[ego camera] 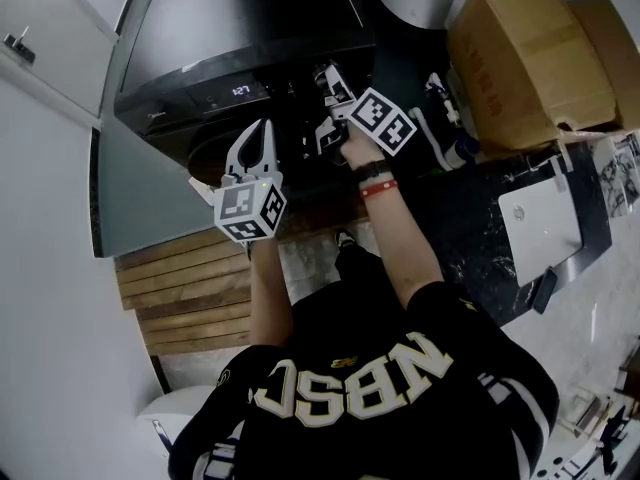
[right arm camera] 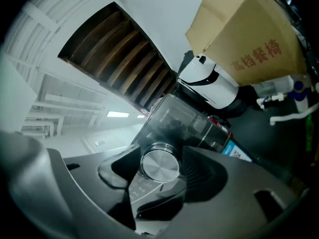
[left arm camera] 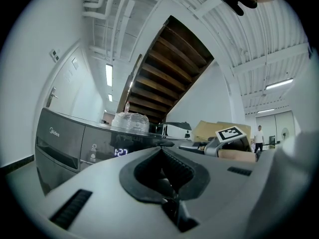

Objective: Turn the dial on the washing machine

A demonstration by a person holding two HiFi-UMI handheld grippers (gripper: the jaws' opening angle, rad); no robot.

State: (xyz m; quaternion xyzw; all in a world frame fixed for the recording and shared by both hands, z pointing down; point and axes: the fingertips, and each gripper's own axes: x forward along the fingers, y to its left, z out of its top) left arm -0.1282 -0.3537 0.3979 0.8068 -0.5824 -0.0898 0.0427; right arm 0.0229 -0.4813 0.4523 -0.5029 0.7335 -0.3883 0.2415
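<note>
**Step in hand:** rotating the dial (right arm camera: 160, 167) of the washing machine (ego camera: 240, 28).

**Position**

The dial is a round knob with a brushed metal face. It sits directly between the tips of the right gripper (right arm camera: 159, 156). The jaws stand wide, near their full spread, and the pads appear to bear on the knob's rim from both sides, so the grip reads as taken. The control panel (right arm camera: 149, 195) shows behind the jaws, below the knob. The lit display (ego camera: 240, 91) lies off to one side, outside the jaws.

The left gripper (left arm camera: 160, 156) has its jaws fully together with nothing between them. It is raised in front of the machine, well apart from the dial, and touches nothing.

**Procedure**

1. Confirm that both pads are seated on opposite sides of the rim before applying any twist. One-sided contact is likely to slip.
2. Turn about the knob's own axis. Roll the wrist and do not swing the forearm, which would drag the jaws sideways off the rim.
3. Hold the line of the jaws square to the panel. The knob face looks slightly off square from behind the jaws, so the tips could ride off its front edge.
4. Apply steady, moderate pressure. The smooth metal rim probably offers little friction.
5. Advance in small increments and check the display after each one.
6. Leave the left gripper clear of the panel.
</note>
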